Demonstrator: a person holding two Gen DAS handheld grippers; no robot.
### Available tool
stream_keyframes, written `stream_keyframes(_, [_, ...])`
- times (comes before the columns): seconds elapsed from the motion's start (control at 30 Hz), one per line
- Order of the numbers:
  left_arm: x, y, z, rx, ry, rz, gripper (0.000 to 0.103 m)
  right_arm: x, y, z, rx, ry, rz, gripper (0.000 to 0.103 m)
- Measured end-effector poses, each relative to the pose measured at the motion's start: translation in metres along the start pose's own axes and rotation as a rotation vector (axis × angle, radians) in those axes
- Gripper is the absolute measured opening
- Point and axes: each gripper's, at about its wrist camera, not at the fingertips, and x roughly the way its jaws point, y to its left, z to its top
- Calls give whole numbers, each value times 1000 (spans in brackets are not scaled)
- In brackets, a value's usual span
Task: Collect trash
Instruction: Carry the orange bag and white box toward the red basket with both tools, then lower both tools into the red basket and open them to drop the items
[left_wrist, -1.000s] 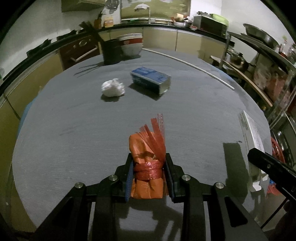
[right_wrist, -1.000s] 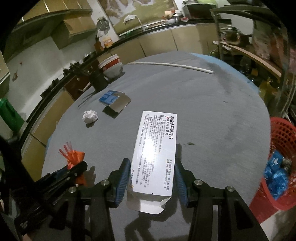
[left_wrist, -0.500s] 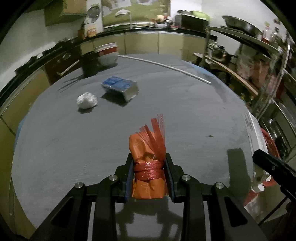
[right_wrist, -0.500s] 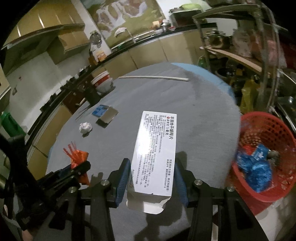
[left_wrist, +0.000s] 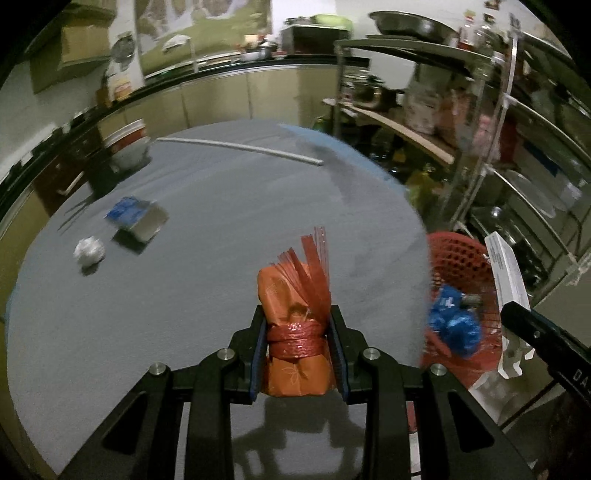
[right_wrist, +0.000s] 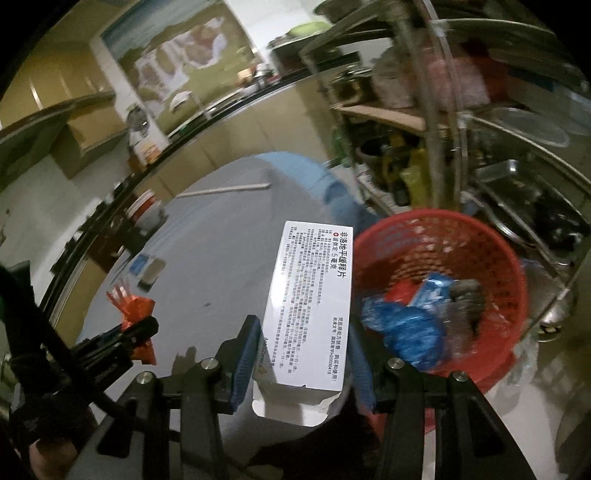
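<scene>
light: dim, indoor | blur: motion smear on background | edges: fisheye warp, black corners

Black claw (left_wrist: 298, 350), blue pads (left_wrist: 258, 354), silver screws

open table surface (left_wrist: 207, 280) ahead; red basket (right_wrist: 458, 236) mouth unobstructed, metal rack (right_wrist: 439, 122) crowds just behind it.
</scene>
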Motion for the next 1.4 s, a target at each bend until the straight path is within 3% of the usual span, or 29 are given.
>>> stream_keyframes(0.3, [8, -48, 14, 64, 7, -48, 32, -17, -52, 14, 62, -38, -71, 50])
stream_keyframes(0.77, [16, -84, 28, 110, 6, -84, 32, -15, -83, 27, 61, -57, -139, 50])
stream_keyframes(1.4, [37, -118, 37, 146, 28, -137, 32, 34, -119, 34, 49, 45, -190, 50])
